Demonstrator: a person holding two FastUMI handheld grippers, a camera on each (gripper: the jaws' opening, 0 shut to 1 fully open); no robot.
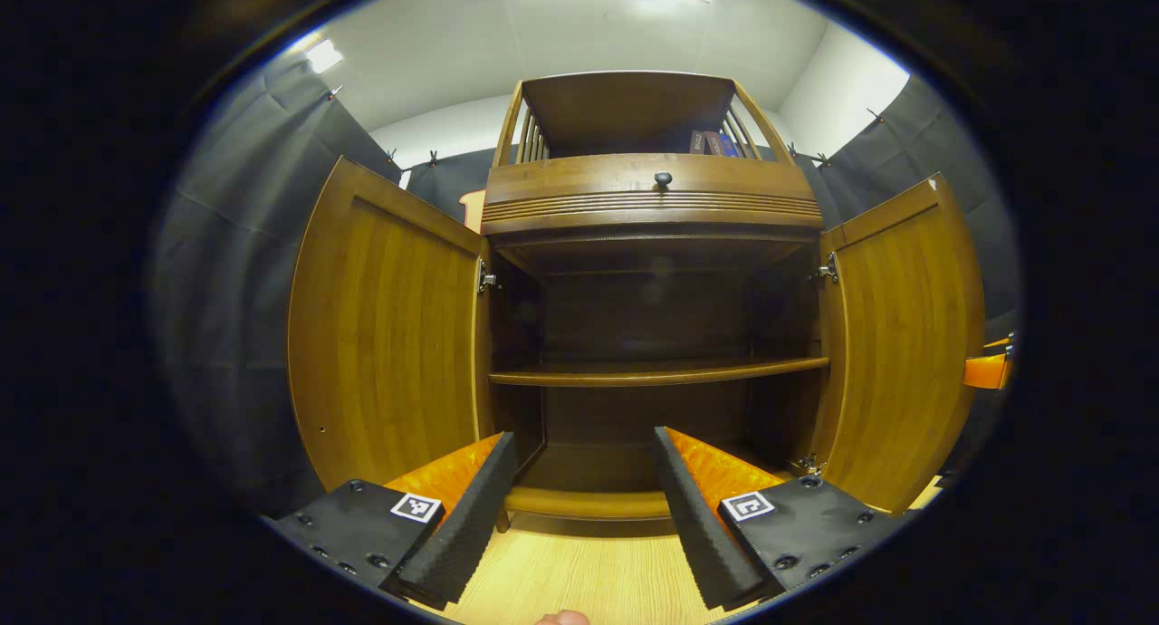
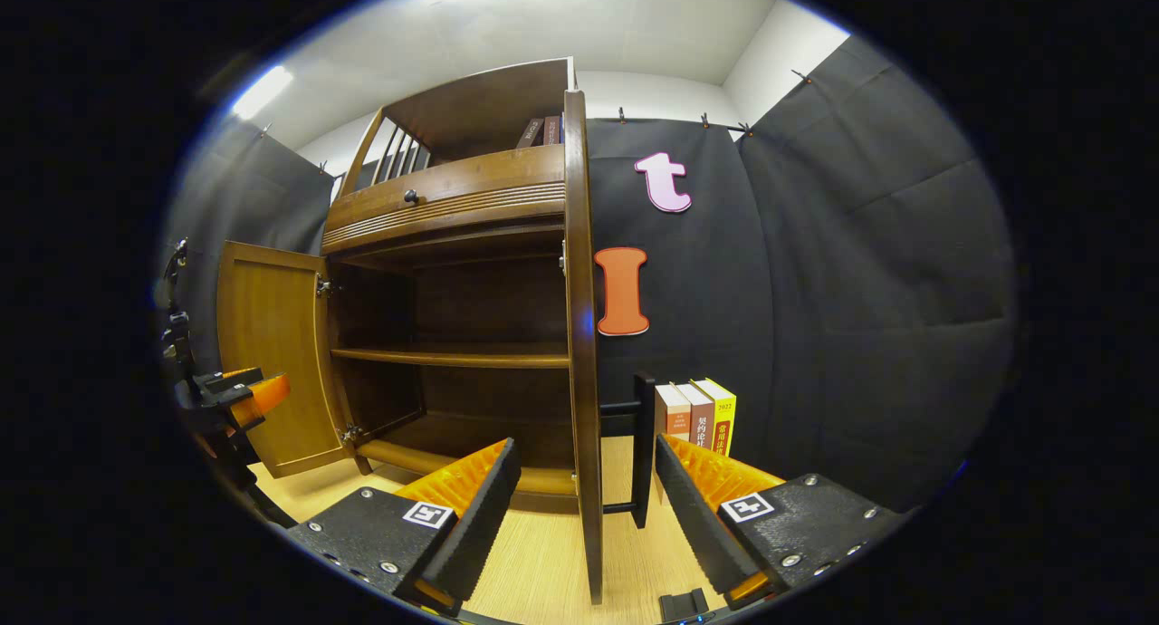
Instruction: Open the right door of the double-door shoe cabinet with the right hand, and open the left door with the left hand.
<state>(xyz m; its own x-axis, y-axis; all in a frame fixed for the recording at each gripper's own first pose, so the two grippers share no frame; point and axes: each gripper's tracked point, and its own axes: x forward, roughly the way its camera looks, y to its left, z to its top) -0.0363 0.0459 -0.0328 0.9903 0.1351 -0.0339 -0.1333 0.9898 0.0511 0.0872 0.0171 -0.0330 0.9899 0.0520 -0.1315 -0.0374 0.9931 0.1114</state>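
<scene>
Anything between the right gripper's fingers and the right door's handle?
In the right gripper view, the right door stands edge-on between the open right gripper's fingers, its black handle just ahead. Nothing sits in between; bare floor lies below.

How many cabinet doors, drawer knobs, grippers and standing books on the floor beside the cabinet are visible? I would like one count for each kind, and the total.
Open cabinet doors: 2, left door and right door
Drawer knob: 1
Grippers: 2, left gripper and right gripper
Standing books on the floor: 3
Total: 8

Both views face cabinet (image 1: 652, 208) — near.
</scene>
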